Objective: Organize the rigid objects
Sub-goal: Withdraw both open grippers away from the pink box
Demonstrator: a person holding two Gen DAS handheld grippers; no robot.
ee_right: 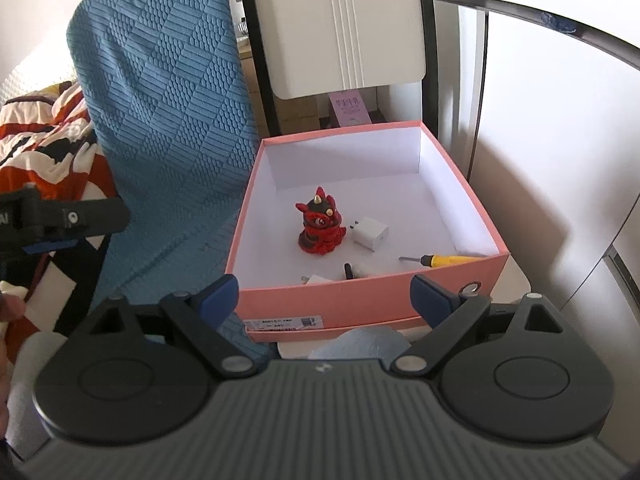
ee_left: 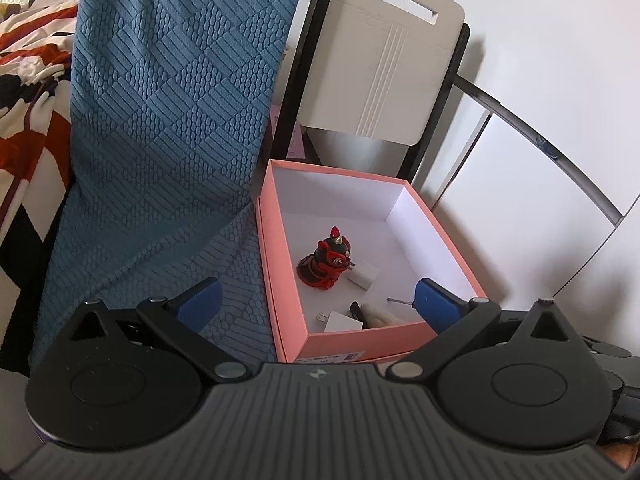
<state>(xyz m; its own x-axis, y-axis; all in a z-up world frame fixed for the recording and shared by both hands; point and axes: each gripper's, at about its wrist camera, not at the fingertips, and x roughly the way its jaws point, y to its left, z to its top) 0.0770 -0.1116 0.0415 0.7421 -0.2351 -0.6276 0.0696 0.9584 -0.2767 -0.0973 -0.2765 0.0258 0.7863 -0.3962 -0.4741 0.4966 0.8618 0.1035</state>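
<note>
An open pink box (ee_left: 276,280) (ee_right: 360,304) with a white inside stands on a white surface. In it are a red and black figurine (ee_left: 326,262) (ee_right: 321,227), a white charger cube (ee_left: 363,275) (ee_right: 371,233), a second white plug (ee_left: 340,322) (ee_right: 314,279), a small black item (ee_left: 356,310) (ee_right: 349,271) and a yellow-handled screwdriver (ee_right: 440,260), of which the left wrist view shows only the tip (ee_left: 400,301). My left gripper (ee_left: 316,300) is open and empty just before the box's near wall. My right gripper (ee_right: 324,296) is open and empty, also before the near wall.
A blue textured cloth (ee_left: 168,120) (ee_right: 168,120) hangs over a chair left of the box. A white folding chair (ee_left: 380,72) (ee_right: 340,28) stands behind it. A patterned red, white and black blanket (ee_left: 28,92) (ee_right: 52,144) lies far left. A crumpled pale cloth (ee_right: 360,342) lies before the box.
</note>
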